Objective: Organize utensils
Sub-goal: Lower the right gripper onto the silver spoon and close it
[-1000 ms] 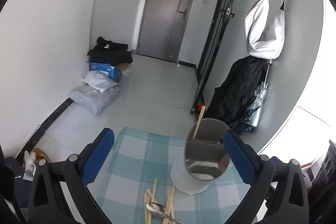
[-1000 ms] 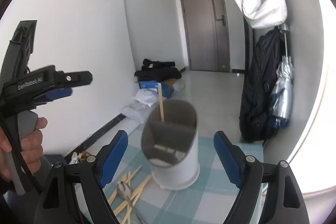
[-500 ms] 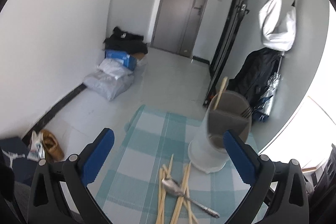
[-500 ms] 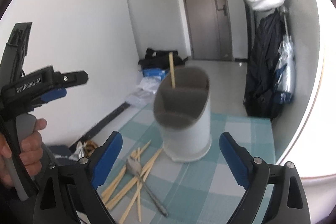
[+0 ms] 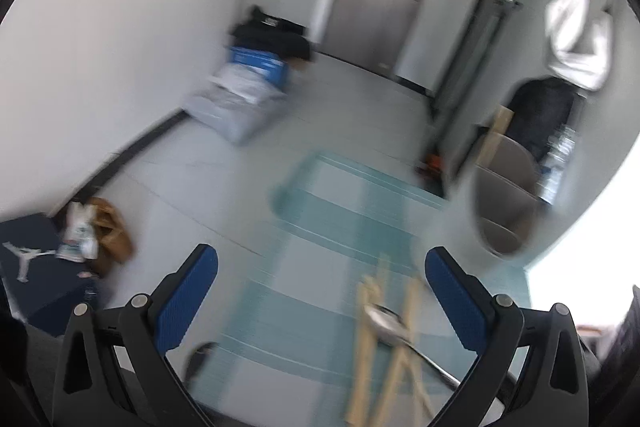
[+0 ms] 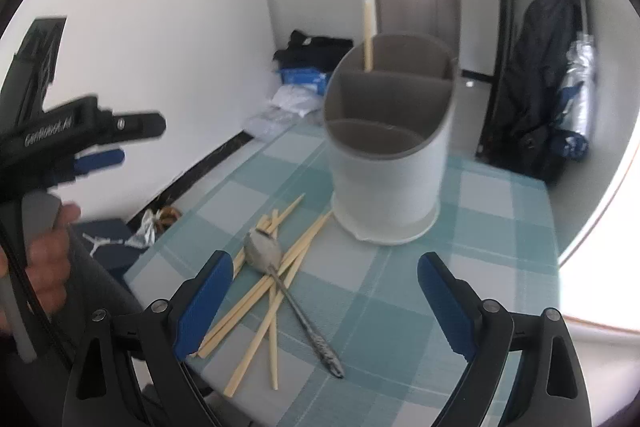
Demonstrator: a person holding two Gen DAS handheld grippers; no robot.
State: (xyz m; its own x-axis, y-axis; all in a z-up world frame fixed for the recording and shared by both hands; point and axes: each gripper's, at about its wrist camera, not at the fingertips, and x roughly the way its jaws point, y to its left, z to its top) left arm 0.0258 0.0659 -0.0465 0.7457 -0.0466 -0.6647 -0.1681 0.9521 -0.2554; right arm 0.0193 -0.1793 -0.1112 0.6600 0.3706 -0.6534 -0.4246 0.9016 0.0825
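1. On the checked tablecloth [image 6: 480,211], chopsticks [image 6: 256,299] lie scattered under a metal spoon [image 6: 280,279], beside the divided utensil holder [image 6: 388,163].
2. One chopstick [image 6: 368,27] stands in its rear compartment.
3. Right gripper [image 6: 324,307] has just widened, jaws apart and empty; left gripper [image 5: 320,303] likewise apart.

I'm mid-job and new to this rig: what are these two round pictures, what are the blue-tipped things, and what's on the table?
Each round picture comes from a fisheye camera on a handheld gripper, looking along its two blue-padded fingers. No robot arm: a person holds both.

The left gripper and the right gripper are both open and hold nothing. In the right view you also see the left hand gripping its tool.

On the checked tablecloth lie loose wooden chopsticks with a metal spoon across them. Behind stands a divided utensil holder with one chopstick standing in its far compartment.
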